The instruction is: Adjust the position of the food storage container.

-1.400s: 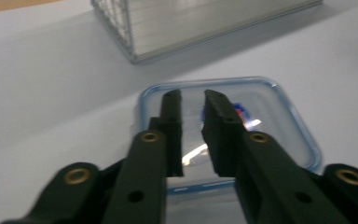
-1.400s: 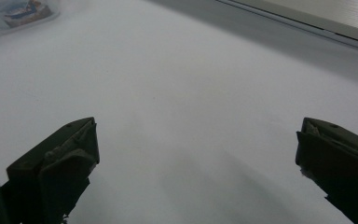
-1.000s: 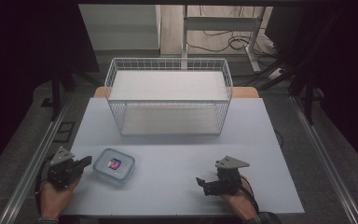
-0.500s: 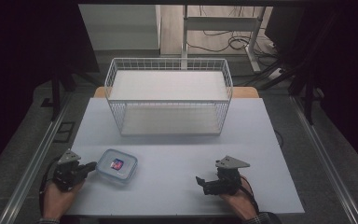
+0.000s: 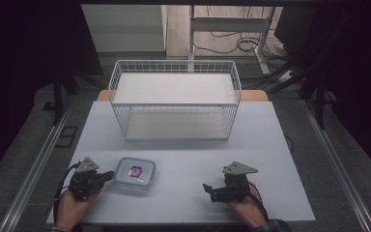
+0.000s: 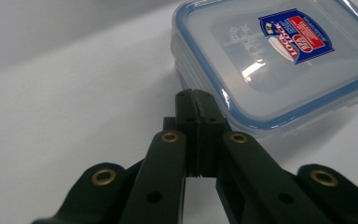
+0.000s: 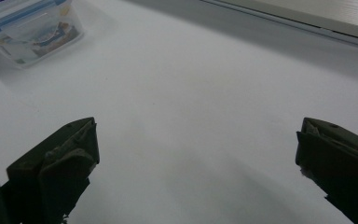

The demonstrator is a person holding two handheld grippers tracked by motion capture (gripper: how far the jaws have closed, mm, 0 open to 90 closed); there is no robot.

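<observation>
A clear plastic food box (image 5: 135, 173) with a blue-rimmed lid and a red and blue label lies flat on the white table (image 5: 183, 145), near its front left. My left gripper (image 5: 109, 175) is shut, its tips right at the box's left edge. In the left gripper view the two jaws meet with nothing between them, just in front of the box (image 6: 279, 60) rim. My right gripper (image 5: 206, 188) rests on the table at the front right, pointing left, jaws wide open and empty. The right gripper view has the box (image 7: 28, 28) far off at top left.
A white wire basket (image 5: 175, 99) stands at the back middle of the table. Open table surface lies between the box and my right gripper. Dark floor, cables and a metal stand (image 5: 232, 24) lie beyond the table.
My left gripper has slid right across the table, from the left edge up to the box's side. The box and my right gripper have stayed put.
</observation>
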